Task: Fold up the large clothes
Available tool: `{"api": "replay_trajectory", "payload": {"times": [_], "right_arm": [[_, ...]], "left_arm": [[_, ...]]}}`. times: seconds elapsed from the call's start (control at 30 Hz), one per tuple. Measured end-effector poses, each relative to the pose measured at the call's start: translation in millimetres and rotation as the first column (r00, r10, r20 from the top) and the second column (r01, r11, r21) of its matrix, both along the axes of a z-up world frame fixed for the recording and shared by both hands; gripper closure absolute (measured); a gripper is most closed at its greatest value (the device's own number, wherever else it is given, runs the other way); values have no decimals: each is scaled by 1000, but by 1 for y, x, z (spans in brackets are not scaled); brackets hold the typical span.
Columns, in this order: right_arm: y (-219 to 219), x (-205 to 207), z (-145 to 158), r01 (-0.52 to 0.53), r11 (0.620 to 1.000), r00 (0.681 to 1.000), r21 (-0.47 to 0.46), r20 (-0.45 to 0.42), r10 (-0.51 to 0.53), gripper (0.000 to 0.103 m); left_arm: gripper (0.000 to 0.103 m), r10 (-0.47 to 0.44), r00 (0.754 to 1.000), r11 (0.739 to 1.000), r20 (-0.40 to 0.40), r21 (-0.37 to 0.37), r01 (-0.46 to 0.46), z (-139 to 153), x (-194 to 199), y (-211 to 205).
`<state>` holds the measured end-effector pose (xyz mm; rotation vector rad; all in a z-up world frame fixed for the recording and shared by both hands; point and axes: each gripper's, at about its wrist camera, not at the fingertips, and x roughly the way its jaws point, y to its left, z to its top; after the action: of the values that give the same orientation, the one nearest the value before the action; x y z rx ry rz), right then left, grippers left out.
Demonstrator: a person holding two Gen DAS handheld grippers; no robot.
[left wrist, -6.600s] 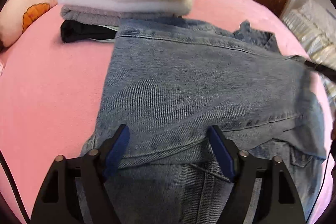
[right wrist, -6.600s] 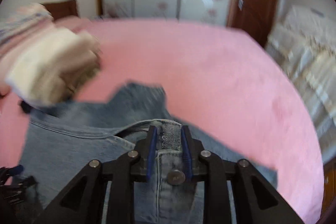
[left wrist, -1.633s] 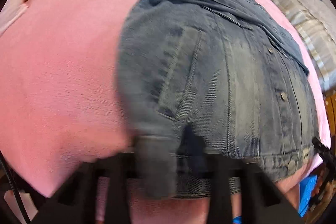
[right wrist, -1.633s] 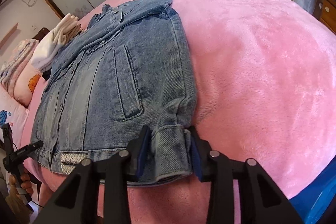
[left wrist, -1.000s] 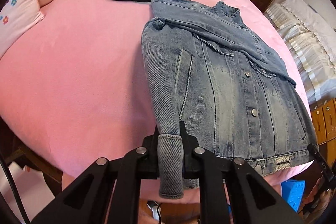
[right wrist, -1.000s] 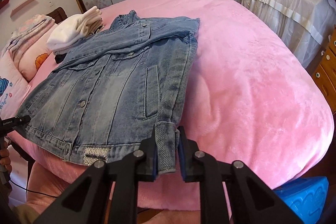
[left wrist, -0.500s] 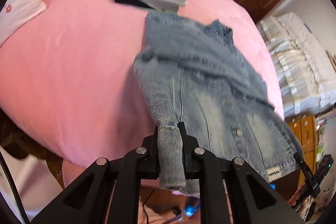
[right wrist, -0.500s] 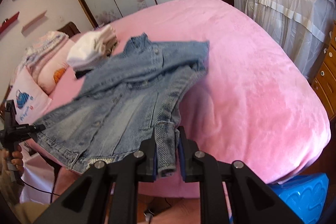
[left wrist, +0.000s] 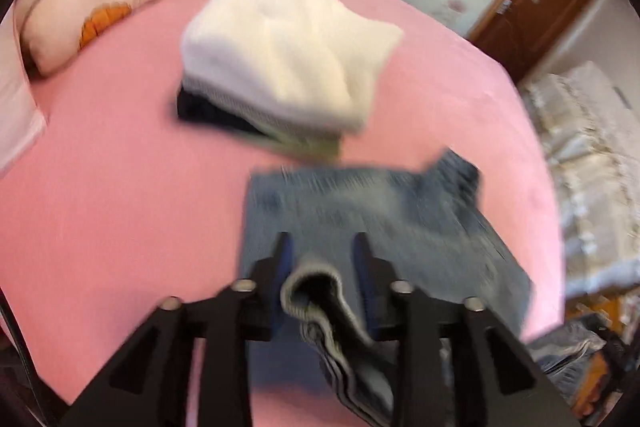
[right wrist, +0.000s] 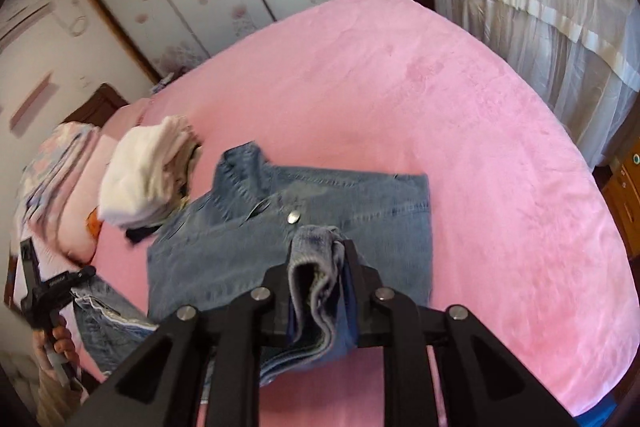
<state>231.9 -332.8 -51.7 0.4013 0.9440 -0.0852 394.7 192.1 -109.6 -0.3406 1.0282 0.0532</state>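
A: How does the denim jacket (right wrist: 332,227) look?

B: Faded blue, lying on the pink bed (right wrist: 460,115), lower part doubled over the upper; collar and a metal button show.

A: The jaws?

B: The right gripper (right wrist: 318,275) is clamped on a folded hem corner. The left gripper (left wrist: 322,267) has a hem fold between parted fingers; I cannot tell if it grips.

A: Differences between views?

B: The left view, blurred, shows the stack of folded clothes (left wrist: 288,67) and pillow (left wrist: 104,7) closer. The right view shows curtains (right wrist: 552,11) and the person's left hand (right wrist: 56,343).
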Motion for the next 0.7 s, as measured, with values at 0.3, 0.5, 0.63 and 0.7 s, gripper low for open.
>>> {"api": "replay_trajectory", "payload": {"times": [0.3,0.5,0.63,0.7], "right_arm": [[-9,63,-62,31,993,999,-116,-41,-36,59],[-16,58,-120,-41,998,992,-42,-117,36,58],[-12,63,-143,-78,997,984,-28,-160,73,58],[-10,67,-148,-96,995,983,-38,-158,88,58]], "left_arm": [[43,-29,998,980,-64,194,41,-67,55,9],[43,-126,983,977,-132,153,146,-122,43,7],[43,-210,966,965,-152,126,230,-141,39,-7],[41,-251,955,947,-155,165,276,-145,37,-18]]}}
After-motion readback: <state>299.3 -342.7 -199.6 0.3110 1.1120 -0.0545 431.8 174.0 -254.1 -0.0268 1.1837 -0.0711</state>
